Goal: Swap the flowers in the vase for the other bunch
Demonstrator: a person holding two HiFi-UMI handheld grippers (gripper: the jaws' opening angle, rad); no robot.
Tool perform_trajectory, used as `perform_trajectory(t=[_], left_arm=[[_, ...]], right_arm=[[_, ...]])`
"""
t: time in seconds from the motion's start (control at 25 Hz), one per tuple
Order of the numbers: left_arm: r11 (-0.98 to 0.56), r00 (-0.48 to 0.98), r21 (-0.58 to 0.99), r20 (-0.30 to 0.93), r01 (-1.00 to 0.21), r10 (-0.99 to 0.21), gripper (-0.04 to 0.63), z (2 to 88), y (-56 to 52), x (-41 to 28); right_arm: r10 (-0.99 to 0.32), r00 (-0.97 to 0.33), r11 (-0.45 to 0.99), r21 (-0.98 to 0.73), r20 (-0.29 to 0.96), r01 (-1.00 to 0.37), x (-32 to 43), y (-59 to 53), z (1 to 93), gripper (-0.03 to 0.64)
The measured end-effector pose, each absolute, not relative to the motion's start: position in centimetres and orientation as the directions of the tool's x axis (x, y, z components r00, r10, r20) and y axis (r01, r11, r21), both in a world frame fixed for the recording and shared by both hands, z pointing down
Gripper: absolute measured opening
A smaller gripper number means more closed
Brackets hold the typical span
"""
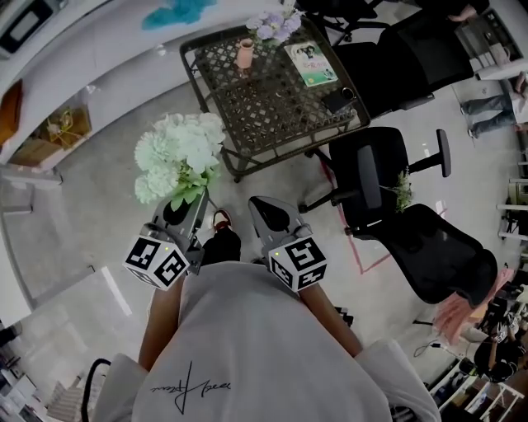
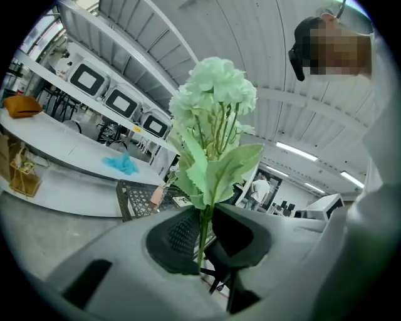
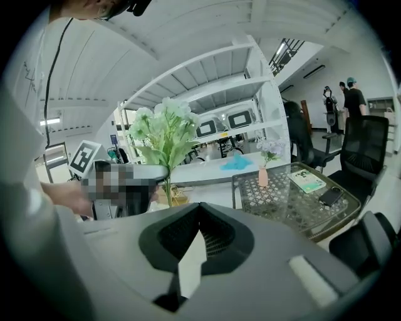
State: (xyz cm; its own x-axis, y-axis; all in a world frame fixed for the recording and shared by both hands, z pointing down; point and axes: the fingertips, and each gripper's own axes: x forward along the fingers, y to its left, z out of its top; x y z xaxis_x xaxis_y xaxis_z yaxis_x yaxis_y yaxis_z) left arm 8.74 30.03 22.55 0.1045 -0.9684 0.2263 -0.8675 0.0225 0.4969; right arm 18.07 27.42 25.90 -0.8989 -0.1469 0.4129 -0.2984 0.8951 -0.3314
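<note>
We hold the pale green bunch (image 1: pixel 177 161) in our left gripper (image 1: pixel 186 213), short of the table (image 1: pixel 272 115).
Its jaws clamp the stem, flower heads upright, over the floor before the tabletop's near corner. Our right gripper (image 1: pixel 262 206) beside it is closed tight with nothing in it. The pink vase (image 1: pixel 245 53) with the purple flowers (image 1: pixel 275 25) stands by the tabletop's far edge.

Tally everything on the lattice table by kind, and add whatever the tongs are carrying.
Flower bunches: 2 (pale green bunch in left tongs, lilac bunch in pink vase)
Vase: 1
Booklet: 1
Phone: 1
Total: 5
</note>
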Motion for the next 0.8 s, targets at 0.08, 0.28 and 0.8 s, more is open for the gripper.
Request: perform_trajectory(t=[0.08, 0.28, 0.8], left_arm=[[0.016, 0.111, 0.499, 0.223, -0.866, -0.969, 0.061, 22.5, 29.6, 7.7], [-0.004, 0.128, 0.505, 0.211, -0.863, -0.969, 0.063, 23.0, 29.3, 7.1], [-0.002, 0.123, 0.502, 0.208, -0.865, -0.97, 0.063, 24.3, 29.1, 6.5]], right_arm=[[-0.148, -0.901, 0.897, -0.328, 0.409, -0.296, 16.7, 27.1, 25.7, 0.005], [-0.148, -0.905, 0.902, -0.32, 0.4, -0.289, 15.2, 27.1, 25.9, 0.005], [-0.276, -0.875, 0.865, -0.294, 0.398, -0.406, 16.7, 25.4, 26.9, 0.005]])
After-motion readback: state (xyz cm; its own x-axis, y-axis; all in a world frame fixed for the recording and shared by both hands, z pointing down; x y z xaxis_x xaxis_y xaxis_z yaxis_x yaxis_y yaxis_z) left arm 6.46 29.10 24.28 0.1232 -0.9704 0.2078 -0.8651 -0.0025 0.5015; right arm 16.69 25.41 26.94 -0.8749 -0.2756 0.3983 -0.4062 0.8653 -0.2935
